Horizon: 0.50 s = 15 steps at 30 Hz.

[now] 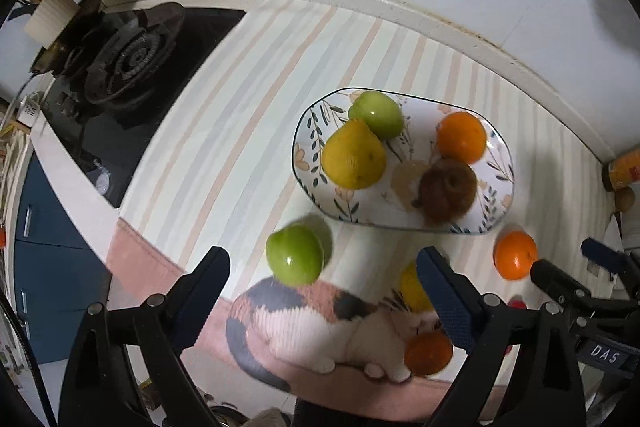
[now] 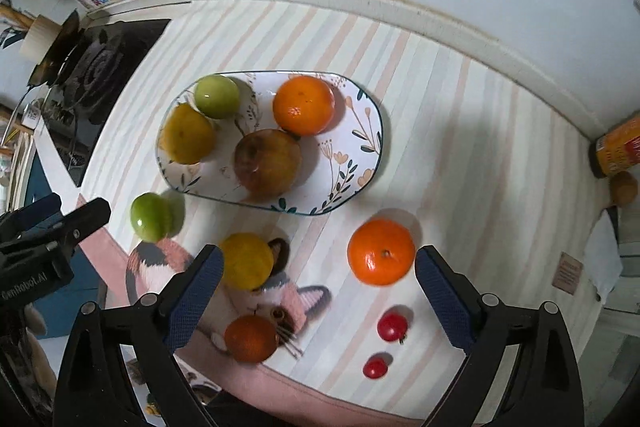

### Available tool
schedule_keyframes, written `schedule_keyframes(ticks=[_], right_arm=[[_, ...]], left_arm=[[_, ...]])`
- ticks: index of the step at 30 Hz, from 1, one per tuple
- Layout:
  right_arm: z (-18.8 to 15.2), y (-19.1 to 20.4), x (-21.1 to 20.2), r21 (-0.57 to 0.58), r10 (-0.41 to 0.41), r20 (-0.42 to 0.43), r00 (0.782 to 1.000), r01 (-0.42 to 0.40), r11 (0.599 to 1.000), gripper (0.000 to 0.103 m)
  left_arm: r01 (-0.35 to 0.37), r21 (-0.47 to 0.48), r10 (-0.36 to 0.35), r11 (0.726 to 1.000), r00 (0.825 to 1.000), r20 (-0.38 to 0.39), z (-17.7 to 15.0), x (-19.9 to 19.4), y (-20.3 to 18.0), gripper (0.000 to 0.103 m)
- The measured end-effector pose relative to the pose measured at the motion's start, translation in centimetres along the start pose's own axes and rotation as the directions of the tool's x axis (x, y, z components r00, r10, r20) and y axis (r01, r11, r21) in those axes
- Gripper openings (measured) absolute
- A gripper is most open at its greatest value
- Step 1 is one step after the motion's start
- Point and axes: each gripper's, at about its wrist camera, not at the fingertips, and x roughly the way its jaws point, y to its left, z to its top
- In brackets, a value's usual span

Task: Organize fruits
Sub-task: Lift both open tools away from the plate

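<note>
A floral oval plate (image 2: pixel 356 131) (image 1: pixel 496 163) on the striped mat holds a green apple (image 2: pixel 216 95), a yellow fruit (image 2: pixel 187 139), an orange (image 2: pixel 304 105) and a brown fruit (image 2: pixel 267 163). Loose on the mat are a green apple (image 1: pixel 295 254) (image 2: pixel 151 217), a yellow lemon (image 2: pixel 246 261), an orange (image 2: pixel 381 251) (image 1: pixel 515 254), a darker orange (image 2: pixel 251 338) and two small red fruits (image 2: pixel 392 326). My left gripper (image 1: pixel 323 297) is open just short of the loose green apple. My right gripper (image 2: pixel 318 291) is open, above the mat between the lemon and the loose orange.
A gas stove (image 1: pixel 120 67) sits to the left of the mat. An orange jar (image 2: pixel 618 147) stands at the far right by the wall. A cat picture (image 1: pixel 320 327) is printed on the mat's near edge. The counter edge runs along the bottom.
</note>
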Motion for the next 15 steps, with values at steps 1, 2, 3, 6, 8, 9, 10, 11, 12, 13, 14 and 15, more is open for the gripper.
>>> schedule_keyframes(ticks=[1, 2, 3, 6, 8, 9, 10, 11, 12, 13, 14, 15], right_arm=[[-0.5, 0.2, -0.9, -0.009, -0.004, 0.013, 1.000, 0.004, 1.000, 0.098], [-0.8, 0.3, -1.5, -0.014, -0.005, 0.021, 1.000, 0.005, 1.000, 0.098], [-1.2, 0.4, -2.1, -0.017, -0.004, 0.027, 1.000, 0.005, 1.000, 0.098], [-2.5, 0.5, -4.2, -0.027, 0.004, 0.054, 0.999, -0.003, 1.000, 0.098], [-3.4, 0.7, -5.6, -0.034, 0.007, 0.075, 0.997, -0.005, 0.999, 0.098], [-3.9, 0.8, -6.3, -0.037, 0.010, 0.085, 0.996, -0.007, 0.999, 0.098], [-4.2, 0.9, -6.8, -0.040, 0.011, 0.092, 0.996, -0.007, 0.999, 0.098], [-4.6, 1.0, -7.6, -0.044, 0.011, 0.102, 0.995, -0.006, 0.999, 0.098], [-5.0, 1.1, -8.1, -0.047, 0.010, 0.110, 0.994, -0.005, 0.999, 0.098], [-5.4, 1.1, -8.8, -0.050, 0.010, 0.121, 0.993, -0.004, 0.999, 0.098], [-5.7, 1.1, -9.3, -0.051, 0.009, 0.127, 0.992, -0.003, 0.999, 0.098], [-6.0, 1.1, -9.7, -0.050, 0.010, 0.135, 0.991, -0.003, 0.999, 0.098]], left_arm=[[-0.006, 0.004, 0.006, 1.000, 1.000, 0.011, -0.5, -0.6, 0.0, 0.095], [-0.010, 0.008, 0.010, 1.000, 1.000, 0.026, -1.0, -1.5, -0.1, 0.095], [-0.011, 0.010, 0.010, 1.000, 0.999, 0.036, -1.4, -2.2, -0.2, 0.095], [-0.011, 0.009, 0.010, 1.000, 0.998, 0.068, -2.6, -4.2, 0.0, 0.095], [-0.014, 0.013, 0.013, 1.000, 0.996, 0.087, -3.5, -5.4, 0.1, 0.095], [-0.010, 0.015, 0.009, 1.000, 0.996, 0.093, -3.8, -5.9, 0.1, 0.095], [-0.005, 0.015, 0.004, 1.000, 0.995, 0.102, -4.2, -6.6, 0.1, 0.095], [-0.005, 0.014, 0.004, 1.000, 0.994, 0.109, -4.5, -7.1, 0.2, 0.095], [-0.003, 0.013, 0.002, 1.000, 0.993, 0.114, -4.9, -7.5, 0.2, 0.095], [0.001, 0.012, -0.002, 1.000, 0.993, 0.120, -5.2, -7.9, 0.2, 0.095], [0.006, 0.009, -0.007, 1.000, 0.992, 0.129, -5.5, -8.5, 0.2, 0.096], [0.008, 0.007, -0.009, 1.000, 0.990, 0.140, -5.8, -9.1, 0.2, 0.095]])
